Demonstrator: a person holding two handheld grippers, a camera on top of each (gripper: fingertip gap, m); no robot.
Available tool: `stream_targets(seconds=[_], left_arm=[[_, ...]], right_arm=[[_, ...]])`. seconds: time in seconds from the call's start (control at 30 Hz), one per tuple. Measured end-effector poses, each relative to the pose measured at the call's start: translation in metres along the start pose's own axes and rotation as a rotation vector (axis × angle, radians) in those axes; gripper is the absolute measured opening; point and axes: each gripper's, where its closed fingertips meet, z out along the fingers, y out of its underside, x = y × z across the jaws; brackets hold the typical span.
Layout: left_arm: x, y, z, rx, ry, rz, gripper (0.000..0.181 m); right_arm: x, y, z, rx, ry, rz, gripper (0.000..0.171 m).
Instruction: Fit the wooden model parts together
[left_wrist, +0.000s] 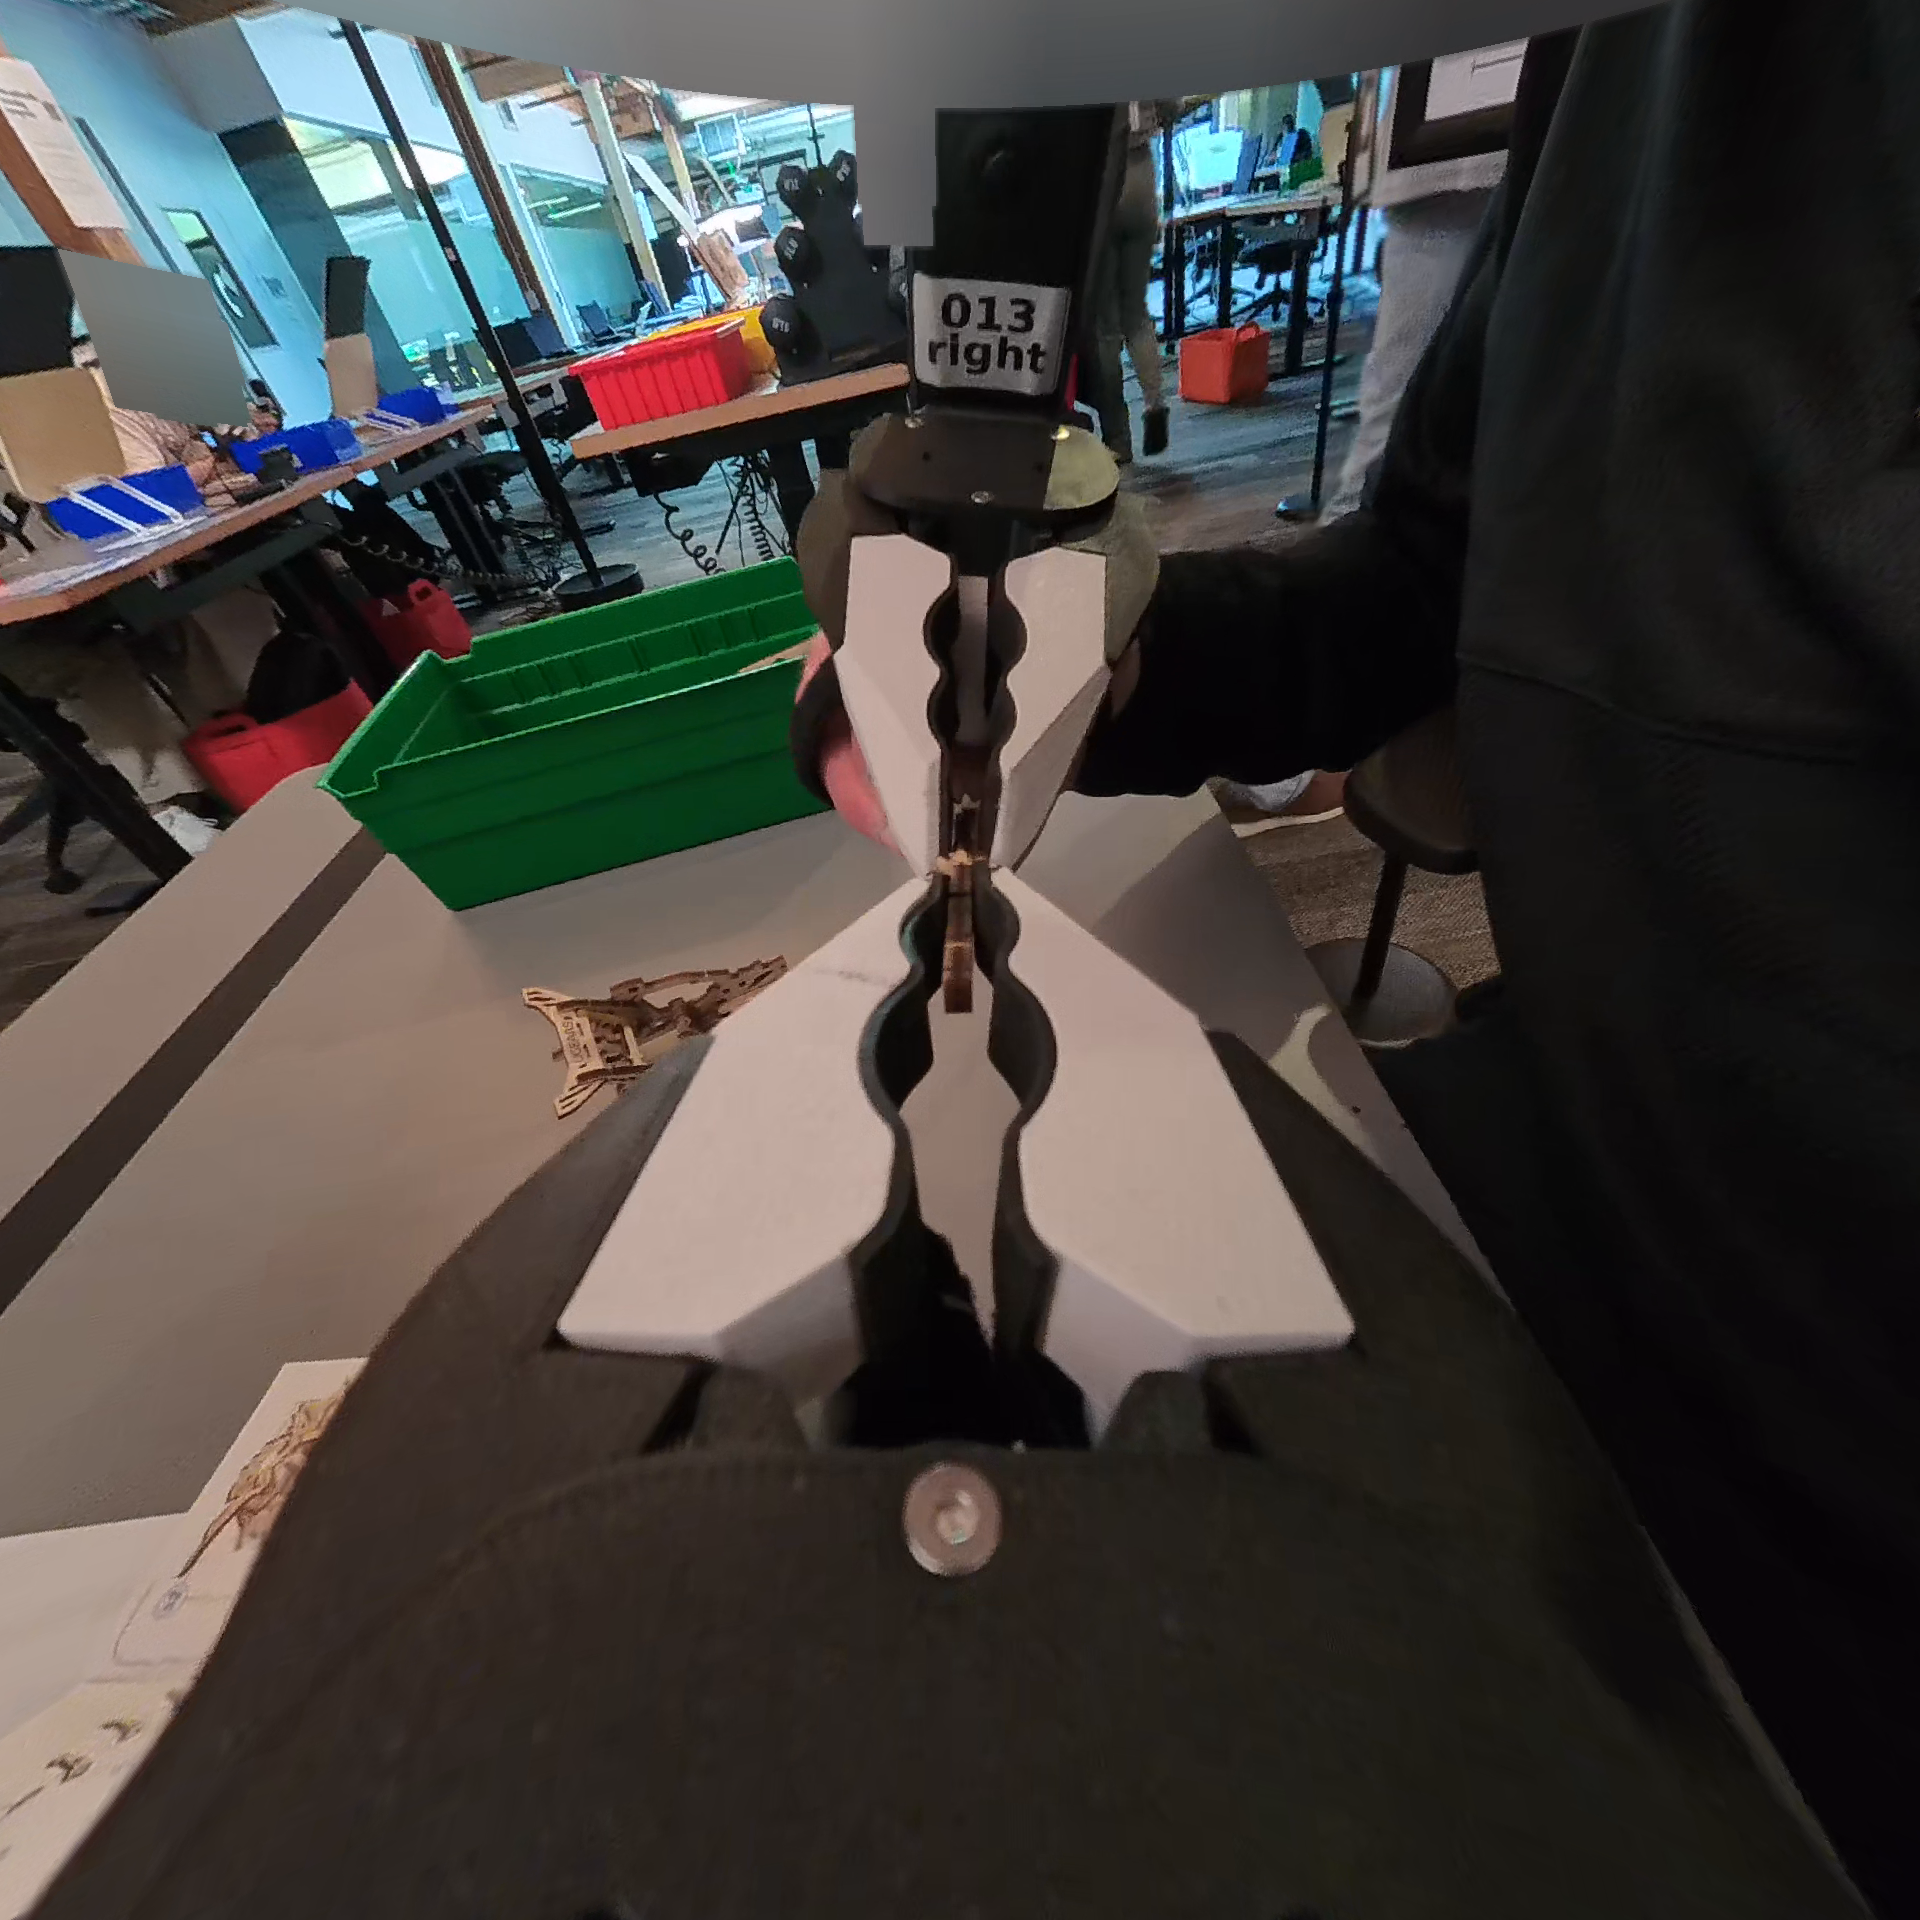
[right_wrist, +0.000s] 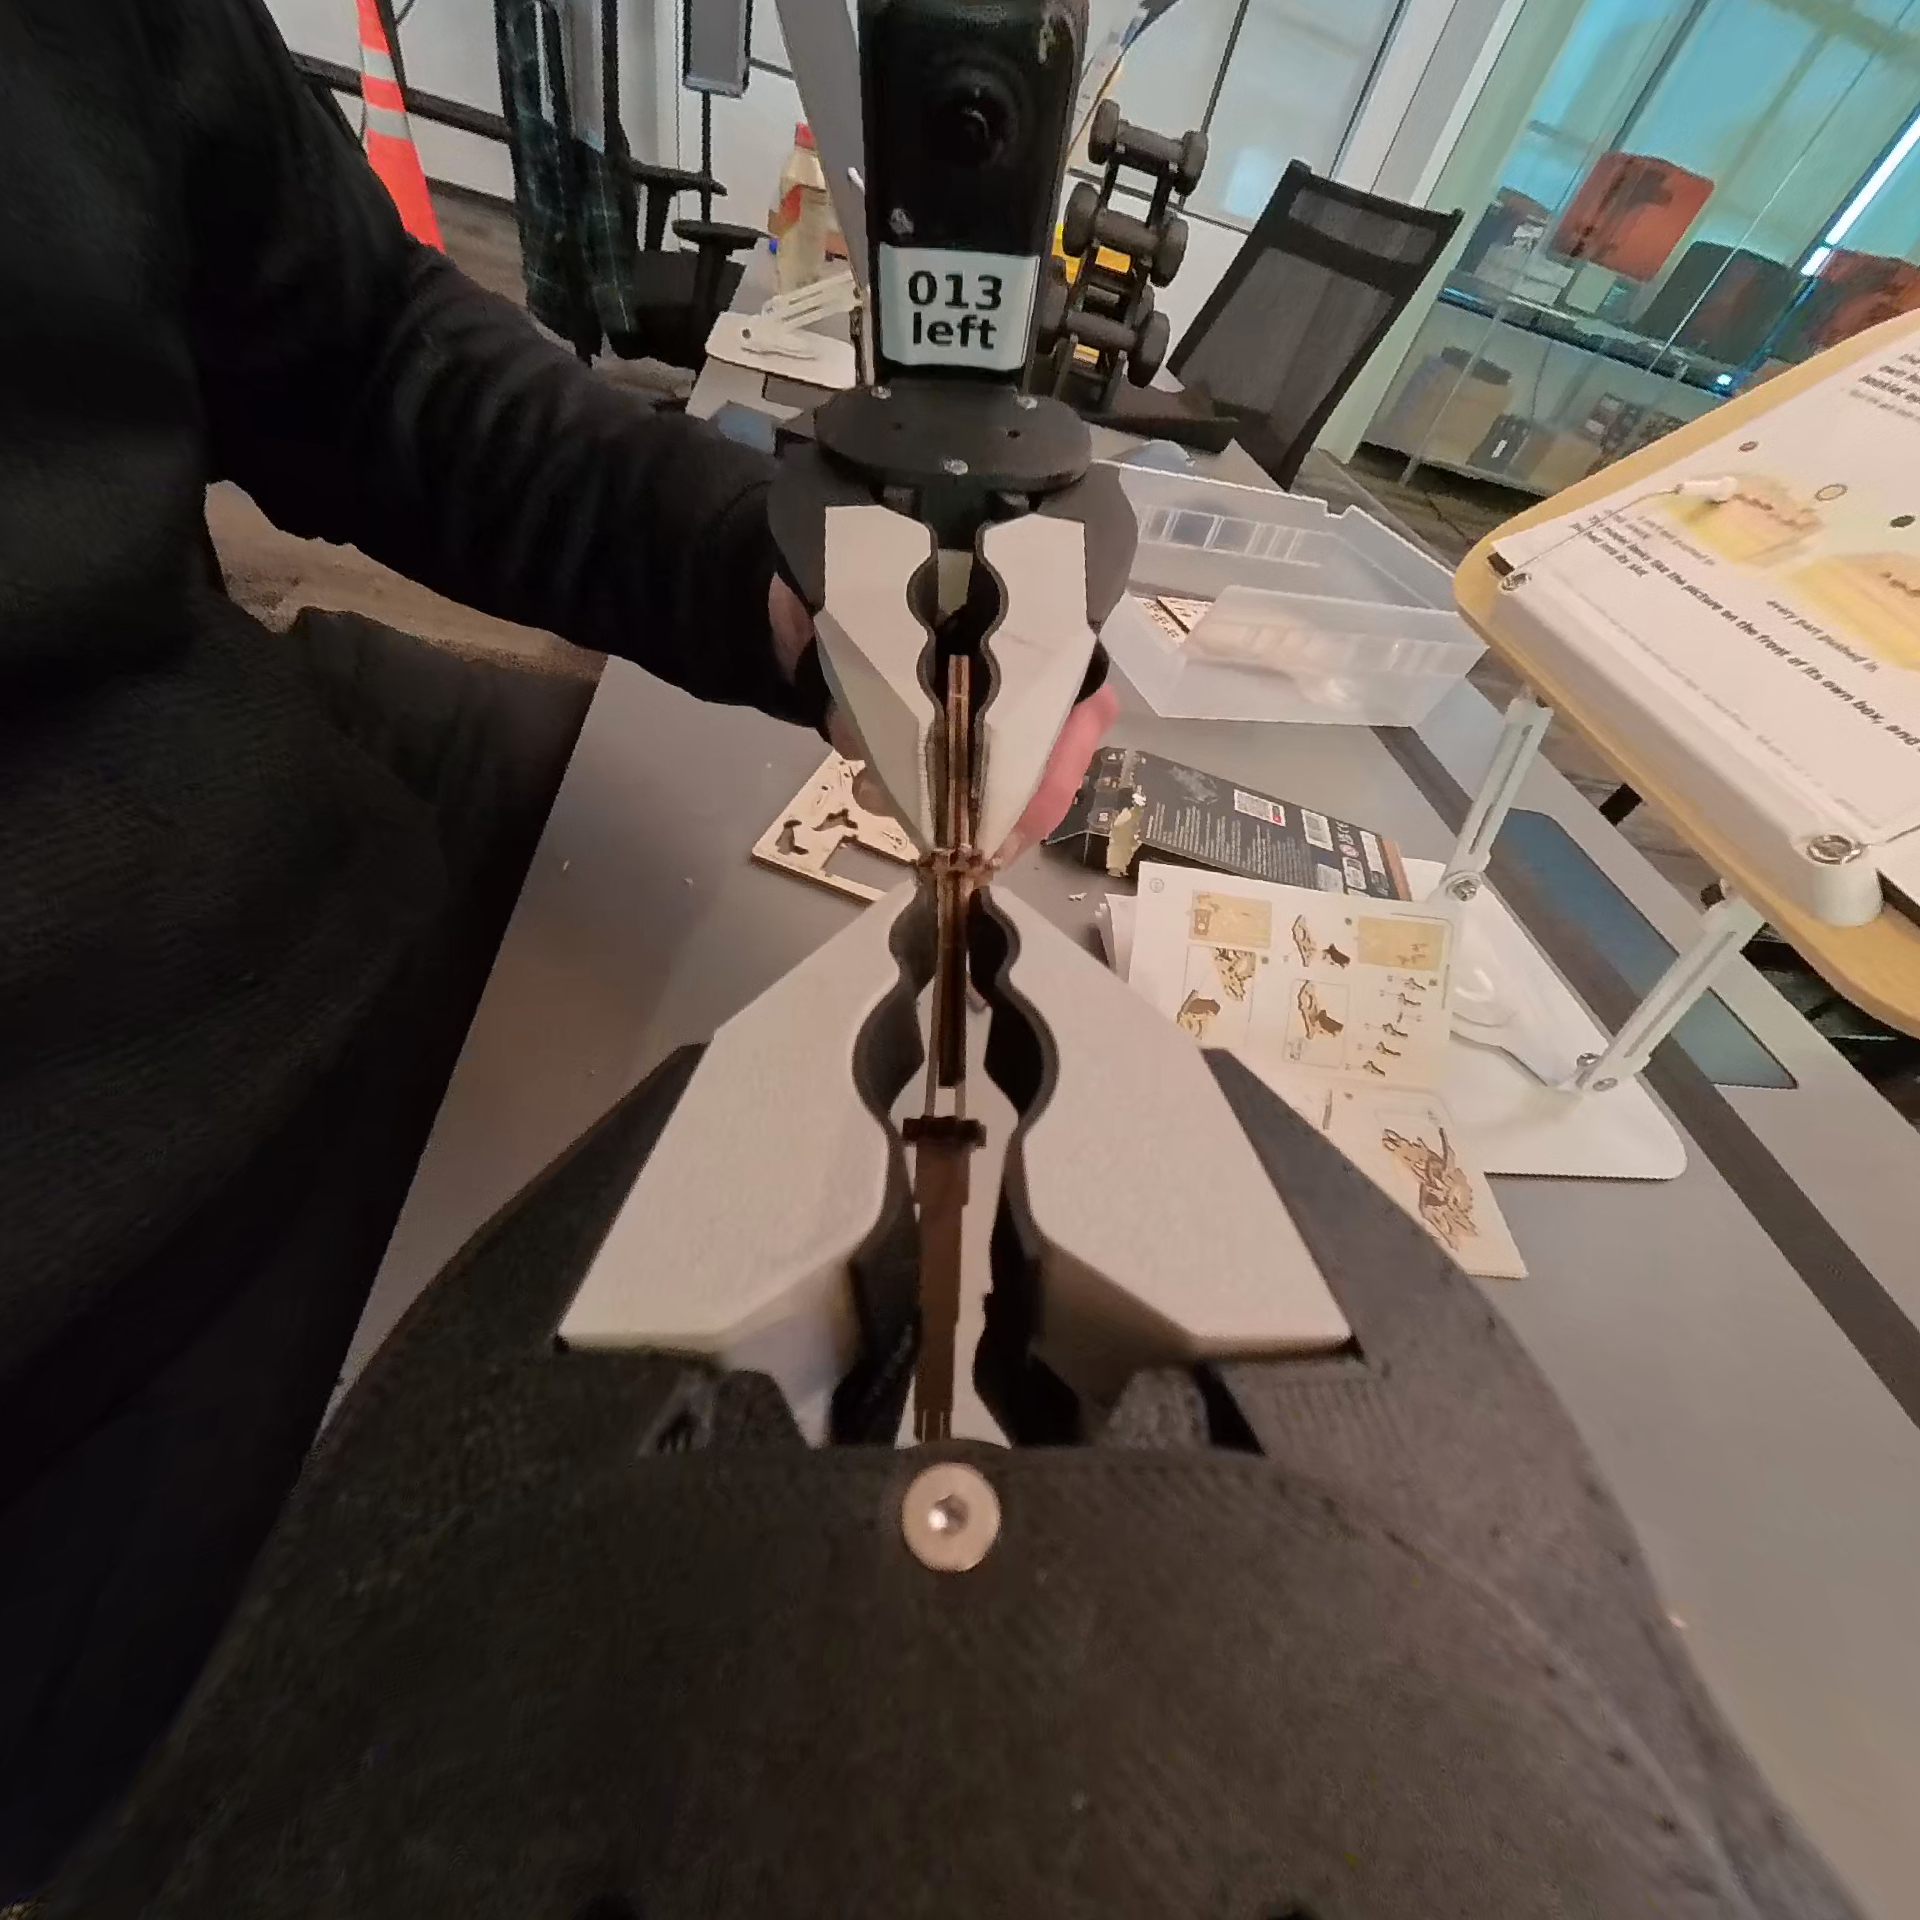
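The two grippers face each other tip to tip above the grey table. My left gripper (left_wrist: 958, 883) is shut on a small flat wooden part (left_wrist: 958, 951), seen edge-on. My right gripper (right_wrist: 948, 878) is shut on a long thin wooden part (right_wrist: 943, 1226) that runs back between its fingers. The two parts meet at a small wooden joint (right_wrist: 948, 862) between the tips. In the left wrist view the right gripper (left_wrist: 966, 847) points down at me; in the right wrist view the left gripper (right_wrist: 948, 831) does the same. A part-built wooden model (left_wrist: 644, 1013) lies on the table.
A green bin (left_wrist: 582, 748) stands at the far table edge. A clear plastic tray (right_wrist: 1299, 613), a dark box (right_wrist: 1236, 831), a punched wooden sheet (right_wrist: 831, 842), instruction sheets (right_wrist: 1288, 987) and a stand with a page (right_wrist: 1714, 623) lie to the right. A dark-sleeved person stands close. Less than 4 cm separates the two grippers' tips. The part-built wooden model (left_wrist: 644, 1013) is about equally far from each gripper, around 25 centimetres.
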Motion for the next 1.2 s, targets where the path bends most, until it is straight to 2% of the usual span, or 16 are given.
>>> stream_targets(seconds=[0.13, 0.2, 0.23, 0.27, 0.33, 0.43, 0.63, 0.83, 0.97, 1.13, 1.2], left_arm=[[0.002, 0.0, 0.001, -0.004, 0.004, 0.013, 0.002], [0.025, -0.013, 0.021, 0.035, 0.102, 0.053, 0.004], [0.038, -0.011, 0.031, -0.026, 0.144, 0.108, 0.003], [0.032, -0.007, 0.032, -0.071, 0.106, 0.159, 0.003], [0.014, -0.007, 0.02, -0.062, 0.04, 0.097, 0.001], [0.001, -0.008, 0.003, 0.002, 0.013, -0.017, 0.001], [-0.018, 0.022, -0.029, -0.041, -0.075, -0.152, 0.001], [-0.036, 0.023, -0.046, 0.141, -0.092, -0.399, 0.002], [-0.051, 0.015, -0.054, 0.376, -0.09, -0.616, 0.002], [-0.064, 0.006, -0.057, 0.564, -0.115, -0.704, 0.002], [-0.069, 0.007, -0.054, 0.592, -0.143, -0.72, 0.002]], right_arm=[[-0.003, 0.002, 0.003, -0.01, -0.017, 0.009, 0.001], [-0.032, 0.007, 0.025, -0.048, -0.126, -0.044, 0.0], [-0.041, 0.019, 0.038, -0.124, -0.13, -0.082, 0.0], [-0.037, 0.02, 0.04, -0.098, -0.103, -0.052, 0.0], [-0.026, 0.013, 0.031, -0.06, -0.075, -0.026, 0.0], [-0.015, 0.033, 0.033, -0.099, -0.049, 0.007, 0.0], [-0.01, 0.049, 0.031, -0.107, -0.05, 0.055, 0.0], [0.009, 0.047, 0.03, -0.063, 0.018, 0.135, 0.006], [0.021, 0.035, 0.031, 0.007, 0.024, 0.243, 0.018], [0.029, 0.019, 0.048, 0.087, 0.014, 0.359, 0.028], [0.033, 0.017, 0.057, 0.11, 0.01, 0.423, 0.029]])
